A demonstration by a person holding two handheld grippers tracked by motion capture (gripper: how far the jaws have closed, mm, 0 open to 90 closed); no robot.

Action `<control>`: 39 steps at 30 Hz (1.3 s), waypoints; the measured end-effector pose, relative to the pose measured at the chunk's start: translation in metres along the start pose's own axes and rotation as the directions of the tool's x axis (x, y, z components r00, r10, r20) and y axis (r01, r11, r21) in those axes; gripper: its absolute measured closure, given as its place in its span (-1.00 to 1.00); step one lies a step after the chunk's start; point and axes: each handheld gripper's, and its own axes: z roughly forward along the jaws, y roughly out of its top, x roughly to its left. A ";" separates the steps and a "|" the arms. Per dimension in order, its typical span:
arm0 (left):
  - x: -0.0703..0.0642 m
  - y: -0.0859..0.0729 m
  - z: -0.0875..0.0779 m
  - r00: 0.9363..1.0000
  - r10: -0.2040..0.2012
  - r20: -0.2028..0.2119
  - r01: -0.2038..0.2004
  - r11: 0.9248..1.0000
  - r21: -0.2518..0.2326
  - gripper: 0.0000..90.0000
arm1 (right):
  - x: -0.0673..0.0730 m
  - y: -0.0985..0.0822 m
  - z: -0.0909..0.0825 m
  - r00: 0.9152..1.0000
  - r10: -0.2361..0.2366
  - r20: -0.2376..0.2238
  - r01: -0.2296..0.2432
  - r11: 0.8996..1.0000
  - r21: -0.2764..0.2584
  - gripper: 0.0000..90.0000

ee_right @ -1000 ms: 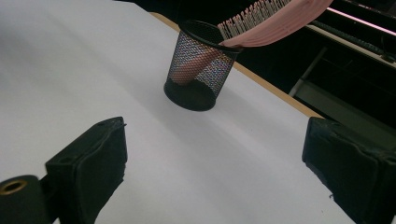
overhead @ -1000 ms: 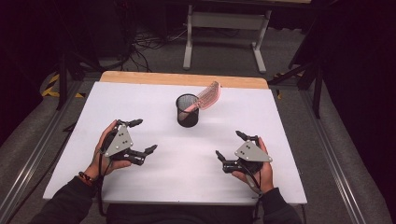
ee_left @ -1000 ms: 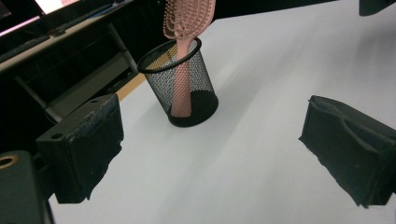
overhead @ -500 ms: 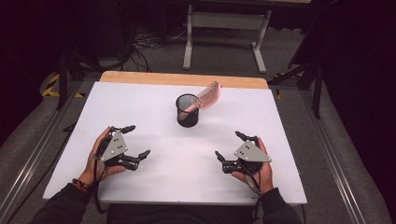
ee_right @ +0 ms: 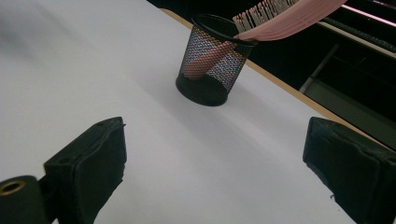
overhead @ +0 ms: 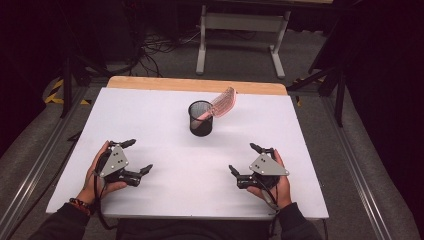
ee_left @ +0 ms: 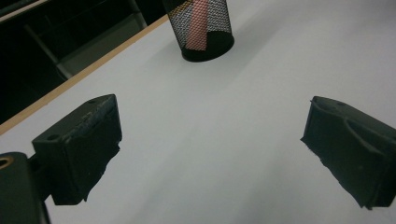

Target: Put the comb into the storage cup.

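Your left tongs (overhead: 136, 156) and right tongs (overhead: 245, 159) both rest low on the near part of the white bench (overhead: 165, 115), each with its jaws spread wide and nothing between them; the left gripper view and the right gripper view show bare bench surface in the gap. You hold them well apart, one to either side, and both point inward and forward toward the black mesh cup (overhead: 200, 118), which stands upright near the middle of the bench toward its far edge, well clear of either hand. The pink brush (overhead: 222, 102) stands handle-down inside that cup, leaning so that its bristled head hangs out over the rim on the far right side. The lean looks like a plain matter of length: the brush is too long for the cup, so its handle rests on the bottom and the rim props the rest. With the brush lodged in the cup and both tongs empty and parked symmetrically, this reads to me as a rest pose, with the brush settled and nothing in need of steadying.
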 end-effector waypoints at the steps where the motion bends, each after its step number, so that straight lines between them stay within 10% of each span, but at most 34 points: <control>1: 0.000 -0.001 -0.001 1.000 -0.008 0.001 0.008 1.000 -0.002 -0.88 | 0.000 0.000 0.000 1.000 0.000 0.002 0.000 1.000 -0.001 -0.85; 12: 0.002 -0.013 -0.016 0.998 -0.059 0.005 0.060 0.998 -0.022 -0.88 | -0.004 -0.006 -0.004 0.999 0.032 0.029 -0.032 0.999 -0.008 -0.85; 39: 0.002 -0.013 -0.019 0.999 -0.039 -0.016 0.039 0.999 -0.020 -0.89 | -0.004 -0.006 -0.002 0.998 0.041 0.056 -0.040 0.999 -0.023 -0.84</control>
